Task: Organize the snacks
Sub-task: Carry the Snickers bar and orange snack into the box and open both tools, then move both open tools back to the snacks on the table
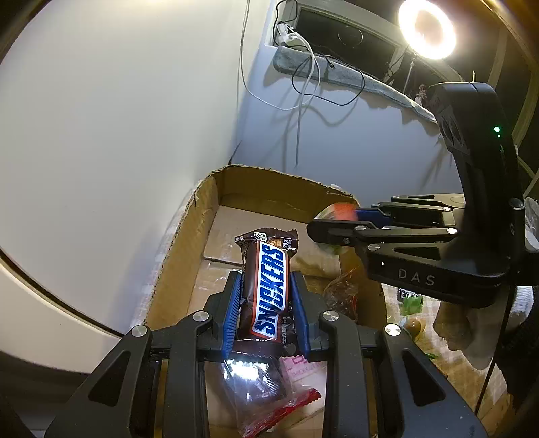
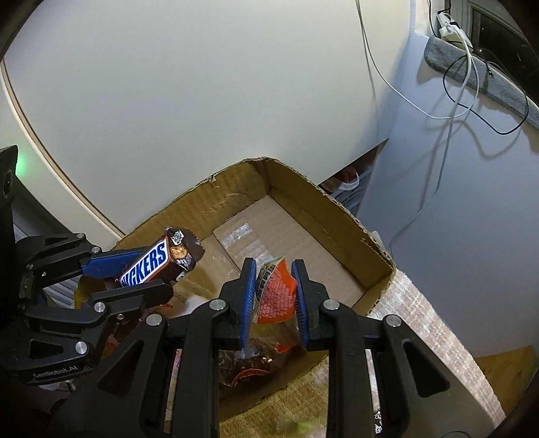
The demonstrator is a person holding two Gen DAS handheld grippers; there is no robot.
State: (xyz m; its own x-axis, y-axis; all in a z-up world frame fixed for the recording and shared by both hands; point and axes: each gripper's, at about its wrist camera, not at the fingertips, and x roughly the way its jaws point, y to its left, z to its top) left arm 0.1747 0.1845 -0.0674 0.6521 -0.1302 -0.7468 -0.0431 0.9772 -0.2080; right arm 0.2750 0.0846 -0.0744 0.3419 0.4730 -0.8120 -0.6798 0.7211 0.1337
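My left gripper (image 1: 266,296) is shut on a brown Snickers bar (image 1: 267,289) and holds it above the near end of an open cardboard box (image 1: 188,242). It also shows in the right wrist view (image 2: 134,269) with the Snickers bar (image 2: 158,261). My right gripper (image 2: 274,293) is shut on an orange snack packet (image 2: 274,293) over the cardboard box (image 2: 337,215). In the left wrist view the right gripper (image 1: 337,219) is over the box's right wall with the orange packet (image 1: 340,210) blurred at its tips.
Clear and red wrapped snacks (image 1: 266,397) lie in the box's near end, also in the right wrist view (image 2: 256,364). More snacks (image 1: 412,313) lie on the table right of the box. White wall and hanging cables (image 1: 303,84) stand behind. A ring light (image 1: 426,28) glares top right.
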